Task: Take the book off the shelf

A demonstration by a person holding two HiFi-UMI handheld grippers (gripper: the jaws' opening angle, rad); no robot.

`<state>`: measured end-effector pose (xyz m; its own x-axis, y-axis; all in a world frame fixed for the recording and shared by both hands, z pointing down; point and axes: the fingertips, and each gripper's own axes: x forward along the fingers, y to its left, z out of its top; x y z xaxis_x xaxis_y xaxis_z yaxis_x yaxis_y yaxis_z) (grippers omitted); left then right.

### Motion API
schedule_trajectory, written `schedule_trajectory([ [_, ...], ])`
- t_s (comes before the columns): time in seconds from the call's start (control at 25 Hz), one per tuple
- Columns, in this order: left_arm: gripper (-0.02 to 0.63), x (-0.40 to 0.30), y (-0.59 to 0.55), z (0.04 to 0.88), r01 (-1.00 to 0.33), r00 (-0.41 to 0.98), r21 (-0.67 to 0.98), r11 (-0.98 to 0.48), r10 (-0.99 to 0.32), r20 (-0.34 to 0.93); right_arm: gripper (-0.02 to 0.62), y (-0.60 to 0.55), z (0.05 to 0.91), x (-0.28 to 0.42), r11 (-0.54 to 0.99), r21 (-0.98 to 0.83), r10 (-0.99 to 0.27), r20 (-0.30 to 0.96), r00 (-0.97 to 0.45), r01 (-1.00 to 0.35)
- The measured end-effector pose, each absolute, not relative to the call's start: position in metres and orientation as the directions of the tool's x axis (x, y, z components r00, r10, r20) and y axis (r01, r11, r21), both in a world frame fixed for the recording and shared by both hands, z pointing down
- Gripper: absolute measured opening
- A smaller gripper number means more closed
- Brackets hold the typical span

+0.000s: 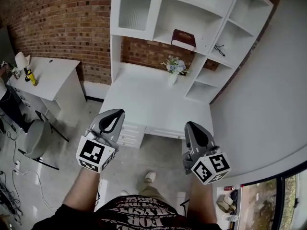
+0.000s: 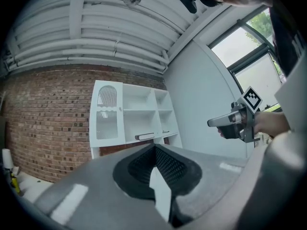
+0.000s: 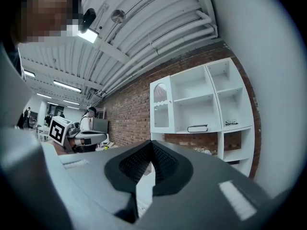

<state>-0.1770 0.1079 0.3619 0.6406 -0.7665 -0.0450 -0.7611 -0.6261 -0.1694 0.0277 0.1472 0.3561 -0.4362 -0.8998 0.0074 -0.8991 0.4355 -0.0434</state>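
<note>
A dark red book point(image 1: 183, 38) lies flat on the middle shelf of the white shelf unit point(image 1: 158, 18) above a white desk point(image 1: 148, 104). The left gripper view shows the book point(image 2: 145, 136) small and far off, as does the right gripper view point(image 3: 197, 128). Both grippers hang well short of the desk's front edge, over the floor. My left gripper point(image 1: 116, 112) is shut with nothing between its jaws, its tip point(image 2: 154, 147) pointing toward the shelf. My right gripper point(image 1: 191, 124) is shut and empty too, with its tip point(image 3: 152, 143) aimed the same way.
Black glasses point(image 1: 219, 48) lie in the compartment right of the book. A flower vase point(image 1: 173, 68) stands on the desk below it. A ribbed-glass cabinet door point(image 1: 134, 8) is at the upper left. A side desk point(image 1: 53, 78) and a chair point(image 1: 36, 138) stand left.
</note>
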Motion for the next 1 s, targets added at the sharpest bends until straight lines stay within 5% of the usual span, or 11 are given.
schedule_trajectory([
  [1.0,0.0,-0.045,-0.088,0.328,-0.759,0.64,-0.208,-0.618,-0.766,-0.059,0.021,-0.054,0.332,0.155,0.493,-0.113,-0.87,-0.073,-0.487,-0.863],
])
